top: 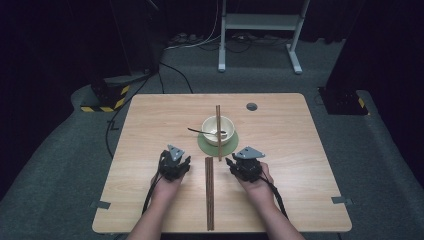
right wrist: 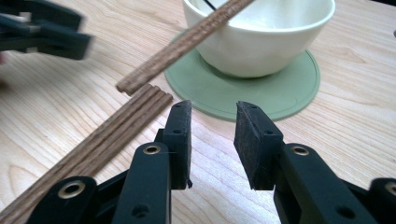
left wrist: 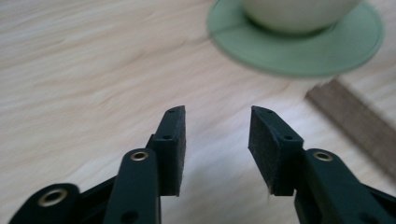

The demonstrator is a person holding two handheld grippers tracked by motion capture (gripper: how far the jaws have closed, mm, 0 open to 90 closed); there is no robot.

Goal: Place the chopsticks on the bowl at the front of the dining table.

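My hands: both came in from the near edge of the table [top: 150,125], one pair of tongs in each.
Left tongs [left wrist: 216,144]: their pads stood apart over bare wood with nothing between them; seen from above, the left tongs [top: 186,161] sat just left of the flat sticks.
Right tongs [right wrist: 213,142]: their pads were apart too, empty, just right of the flat sticks and pointing at the mat; from above, the right tongs [top: 230,162].
Flat sticks [top: 209,192]: two wooden sticks lay side by side between my hands, running away from me.
Leaning stick [top: 218,131]: one more stick rested across the bowl, its near end past the mat.
Mat [top: 232,144]: round, green, under the bowl.
Bowl [top: 218,130]: cream, beyond my tongs, with a dark spoon [top: 202,132] in it.
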